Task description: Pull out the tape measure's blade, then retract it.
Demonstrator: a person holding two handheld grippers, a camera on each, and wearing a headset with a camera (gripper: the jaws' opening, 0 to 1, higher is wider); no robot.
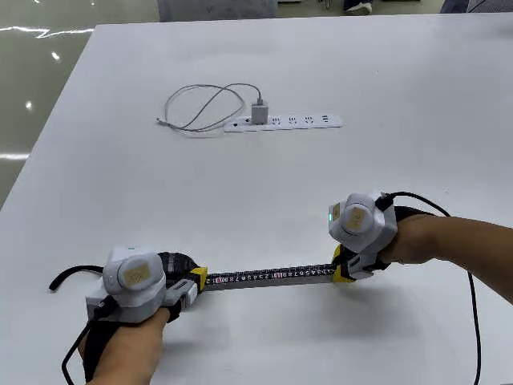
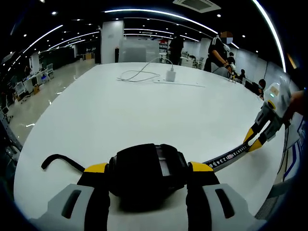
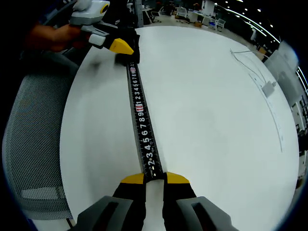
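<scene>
Fingers (image 2: 97, 192) clamp one tape measure (image 2: 149, 180) (left gripper (image 2: 148, 167)), one blade (image 3: 142, 120) (right gripper (image 3: 155, 179)).

bright, sharp; ceiling strips (image 2: 159, 10) cast soft shadows on the table (image 1: 240, 200); gripper views bend at edges.

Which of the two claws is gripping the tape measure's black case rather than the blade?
The left claw: its jaws are shut on the black case, while the right claw pinches the free end of the blade.

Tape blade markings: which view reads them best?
The right gripper view: the blade runs up from its jaws, numerals legible. The head view shows it whole but small; the left gripper view, a short far stretch.
</scene>
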